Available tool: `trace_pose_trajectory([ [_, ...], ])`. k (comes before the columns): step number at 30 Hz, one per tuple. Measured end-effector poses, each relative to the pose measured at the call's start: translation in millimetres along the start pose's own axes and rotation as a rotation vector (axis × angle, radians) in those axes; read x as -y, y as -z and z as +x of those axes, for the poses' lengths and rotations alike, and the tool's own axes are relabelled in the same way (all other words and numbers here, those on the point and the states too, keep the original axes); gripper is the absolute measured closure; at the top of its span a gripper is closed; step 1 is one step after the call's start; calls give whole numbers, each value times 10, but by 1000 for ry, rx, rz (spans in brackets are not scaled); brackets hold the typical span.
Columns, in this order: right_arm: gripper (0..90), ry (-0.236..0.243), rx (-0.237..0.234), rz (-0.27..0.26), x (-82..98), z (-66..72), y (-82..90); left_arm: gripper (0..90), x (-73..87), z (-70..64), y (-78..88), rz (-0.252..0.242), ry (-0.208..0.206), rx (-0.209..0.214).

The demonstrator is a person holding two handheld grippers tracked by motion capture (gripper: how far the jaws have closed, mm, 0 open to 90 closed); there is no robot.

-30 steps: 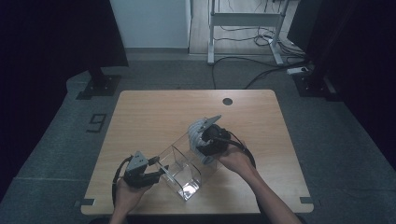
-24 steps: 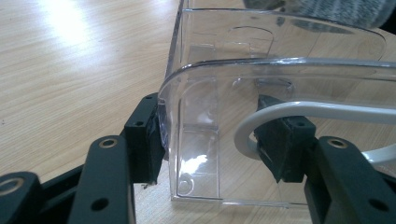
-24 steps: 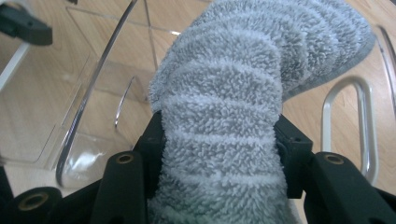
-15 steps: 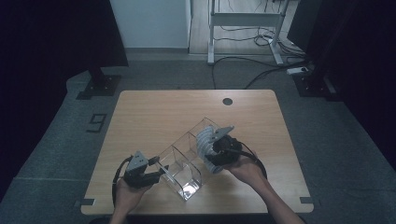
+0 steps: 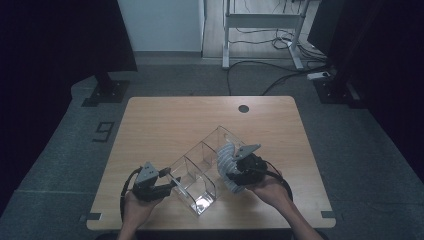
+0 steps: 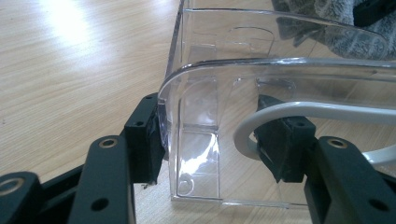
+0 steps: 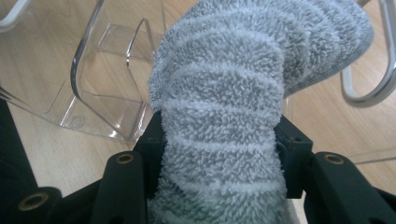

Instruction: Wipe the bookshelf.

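The wooden table (image 5: 165, 125) carries a clear plastic organizer (image 5: 200, 172) with several compartments, lying diagonally from the near middle toward the far right. Compared with a second ago, the right gripper (image 5: 234, 172) has come off the organizer's far end, swinging right and toward the near edge and sinking a little, so it now sits against the organizer's right long side about halfway along. It carries a rolled grey striped fluffy sock (image 7: 224, 116), and its jaws stand clamped on both sides of the roll (the pile bulges out above and below the pads). The organizer itself has not shifted, because the left gripper (image 5: 172, 186) keeps hold of its near left end: in the left gripper view one pad presses the outside of the clear wall (image 6: 187, 116) and the other sits inside it, with a white wire loop (image 6: 280, 114) passing by the inner pad. Judging from this, the sock is being lined up over a middle compartment, and lowering it in looks like the next step; it is not yet inside any compartment.
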State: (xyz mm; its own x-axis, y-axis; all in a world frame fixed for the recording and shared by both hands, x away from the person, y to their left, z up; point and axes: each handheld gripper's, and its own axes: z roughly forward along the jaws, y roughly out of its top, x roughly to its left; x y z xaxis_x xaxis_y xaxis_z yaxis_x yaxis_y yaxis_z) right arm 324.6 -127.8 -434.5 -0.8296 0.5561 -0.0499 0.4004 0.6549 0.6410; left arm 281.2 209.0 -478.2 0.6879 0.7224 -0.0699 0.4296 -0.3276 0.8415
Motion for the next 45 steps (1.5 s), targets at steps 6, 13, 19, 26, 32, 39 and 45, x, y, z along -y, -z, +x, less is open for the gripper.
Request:
trace_pose_trajectory([
  [6,490,-19,-20,-1,88,-7,-13,443,0,-1,-1,-1,1,0],
  [13,490,-28,-28,-2,174,-6,-43,443,0,-2,-1,-1,1,-1],
  [19,490,-36,-39,15,247,-6,-91,443,0,-2,-1,-1,0,-1],
  [26,487,-45,-47,27,317,0,-184,443,1,-2,-1,-1,1,-1],
  [32,486,-48,-52,51,369,6,-275,443,1,-2,-1,-1,1,0],
  [39,484,-39,-48,100,452,24,-439,443,1,-3,-1,-1,1,0],
  [45,481,-36,-45,139,524,36,-587,443,1,-5,-1,0,2,-2],
])
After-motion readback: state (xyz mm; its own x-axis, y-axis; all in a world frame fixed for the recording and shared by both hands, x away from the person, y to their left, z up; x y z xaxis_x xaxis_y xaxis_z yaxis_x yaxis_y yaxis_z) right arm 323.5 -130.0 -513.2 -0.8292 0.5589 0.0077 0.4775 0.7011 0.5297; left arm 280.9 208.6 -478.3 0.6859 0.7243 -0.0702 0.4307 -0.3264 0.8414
